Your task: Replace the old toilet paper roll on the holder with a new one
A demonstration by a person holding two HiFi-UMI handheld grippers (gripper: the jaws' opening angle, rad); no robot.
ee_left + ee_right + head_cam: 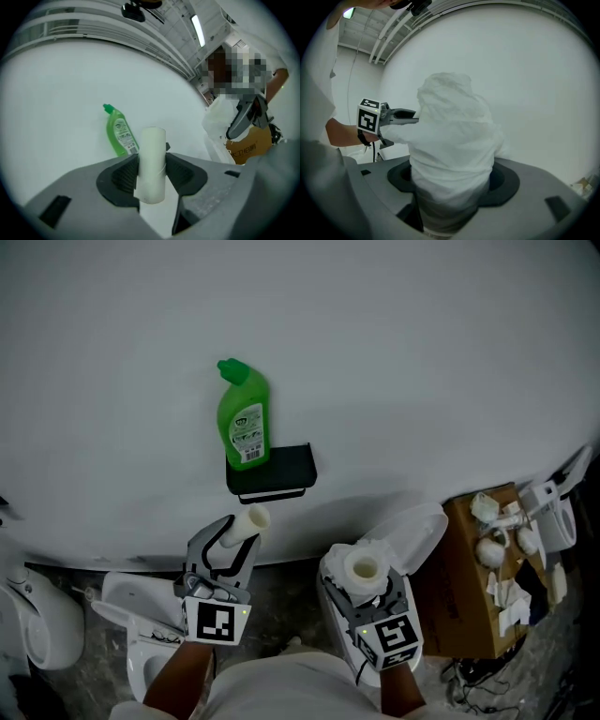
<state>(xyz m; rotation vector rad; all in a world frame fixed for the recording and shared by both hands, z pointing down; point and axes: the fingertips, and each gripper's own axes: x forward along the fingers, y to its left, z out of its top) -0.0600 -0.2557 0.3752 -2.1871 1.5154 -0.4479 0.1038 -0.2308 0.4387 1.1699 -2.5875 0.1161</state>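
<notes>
White wall (422,352) behind.
Head view: black holder (281,474) under green bottle (244,418), up-left of right gripper (366,582); left gripper (234,538) nearer.
Left gripper view: jaws clamp bare tube (152,161), upright.
Right gripper view: jaws squeeze new roll (452,154), core upright.

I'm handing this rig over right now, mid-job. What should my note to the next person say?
Left gripper: shut on the bare cardboard tube.
Right gripper: shut on the new toilet paper roll.
Holder: black, on the wall, green bottle standing on top; no roll on it.
Done: old tube is off.
Left: discard the tube, fit the new roll on the holder.
</notes>
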